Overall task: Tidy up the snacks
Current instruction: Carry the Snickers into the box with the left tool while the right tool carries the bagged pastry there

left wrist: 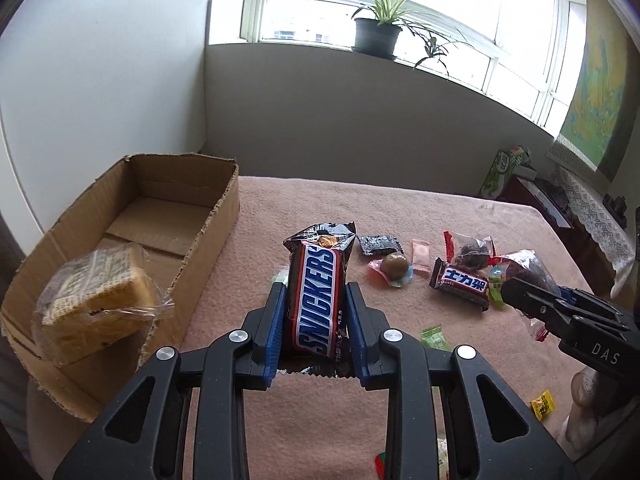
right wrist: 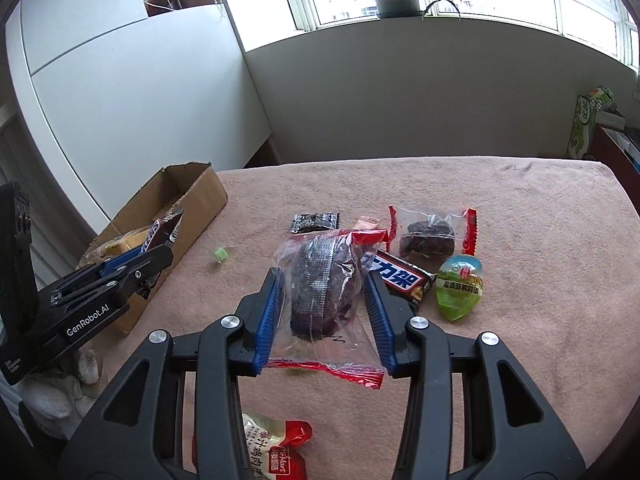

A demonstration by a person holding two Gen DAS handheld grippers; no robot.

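Observation:
My left gripper (left wrist: 316,294) is shut on a Snickers bar (left wrist: 318,300) and holds it above the pink cloth, just right of the cardboard box (left wrist: 216,220). A wrapped yellow cake (left wrist: 96,304) lies in the box. My right gripper (right wrist: 322,286) is shut on a clear packet of dark dried fruit (right wrist: 324,284) with red ends, held above the cloth. The left gripper also shows in the right wrist view (right wrist: 156,256), at the box (right wrist: 200,196). The right gripper shows at the right in the left wrist view (left wrist: 520,292).
Loose snacks lie on the pink cloth (right wrist: 520,208): a small Snickers (right wrist: 400,280), a second dried-fruit packet (right wrist: 430,234), a green jelly cup (right wrist: 458,290), a black sachet (right wrist: 316,222), a green candy (right wrist: 221,255), a red-white packet (right wrist: 276,452). A potted plant (left wrist: 376,36) stands on the windowsill.

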